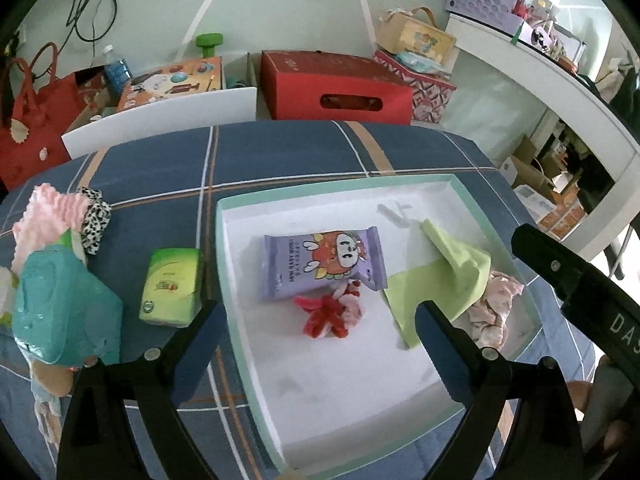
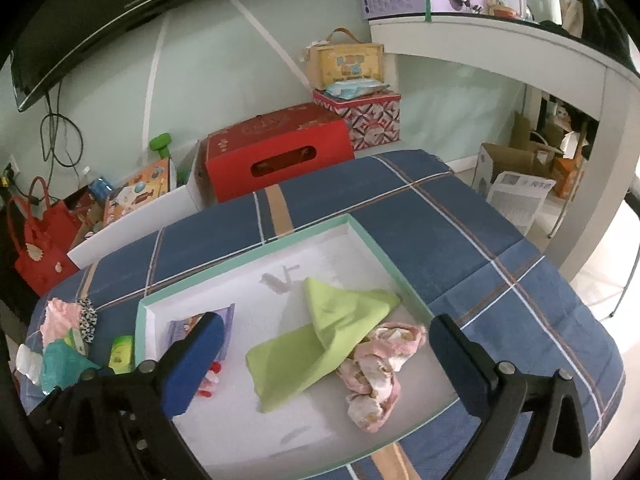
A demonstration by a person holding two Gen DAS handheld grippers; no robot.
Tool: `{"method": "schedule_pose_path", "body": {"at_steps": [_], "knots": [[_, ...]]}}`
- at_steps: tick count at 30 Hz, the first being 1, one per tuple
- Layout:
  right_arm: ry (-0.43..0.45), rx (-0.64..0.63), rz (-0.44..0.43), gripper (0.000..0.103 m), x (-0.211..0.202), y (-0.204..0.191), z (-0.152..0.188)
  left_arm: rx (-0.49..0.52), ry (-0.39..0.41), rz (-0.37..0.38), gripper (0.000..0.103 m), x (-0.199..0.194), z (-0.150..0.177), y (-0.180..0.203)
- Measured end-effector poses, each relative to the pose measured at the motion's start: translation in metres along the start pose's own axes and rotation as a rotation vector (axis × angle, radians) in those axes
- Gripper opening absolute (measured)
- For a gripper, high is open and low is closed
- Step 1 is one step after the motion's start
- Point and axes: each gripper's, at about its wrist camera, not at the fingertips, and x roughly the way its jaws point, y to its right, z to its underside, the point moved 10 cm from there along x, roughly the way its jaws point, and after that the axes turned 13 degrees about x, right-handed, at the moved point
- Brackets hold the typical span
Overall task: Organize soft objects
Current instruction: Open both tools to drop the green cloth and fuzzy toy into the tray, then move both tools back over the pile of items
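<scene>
Left gripper (image 1: 320, 312): yours, tilted down over the shallow white mint-rimmed cardboard tray (image 1: 224, 240), jaws wide, empty.
Right gripper (image 2: 326, 344): yours, angled down over the tray's crumpled lime-green cloth (image 2: 320, 344), spread wide, empty.

In one white tray (image 1: 236, 280) are counted one purple wipes pack (image 1: 320, 266), one green cloth (image 1: 448, 280), one pink garment (image 2: 376, 368) and one red-and-pink scrunchie (image 1: 332, 314); one green tissue pack (image 1: 170, 288) is counted outside at nine o'clock.

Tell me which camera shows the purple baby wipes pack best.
The left wrist view: the purple baby wipes pack lies whole and unobstructed in the white tray, its cartoon print readable. In the right wrist view only a corner shows, behind a finger of the right tool.
</scene>
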Motion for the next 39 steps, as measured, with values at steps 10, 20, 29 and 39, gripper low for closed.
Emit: {"method": "schedule_pose_path", "body": {"at_steps": [10, 20, 29, 39], "knots": [[-0.002, -0.019, -0.06, 0.103, -0.011, -0.022, 0.006, -0.021, 0.092, -0.046, 0.099, -0.047, -0.005, -0.023], [-0.037, -0.081, -0.193, 0.103, -0.029, -0.082, 0.036, -0.171, 0.154, -0.125, 0.099, -0.107, 0.018, -0.104], [-0.269, -0.179, -0.388, 0.103, -0.021, -0.179, 0.13, -0.454, 0.091, -0.347, 0.099, -0.135, 0.107, -0.239], [-0.418, -0.348, -0.435, 0.103, -0.01, -0.257, 0.239, -0.643, -0.004, -0.347, 0.099, -0.116, 0.183, -0.3]]}}
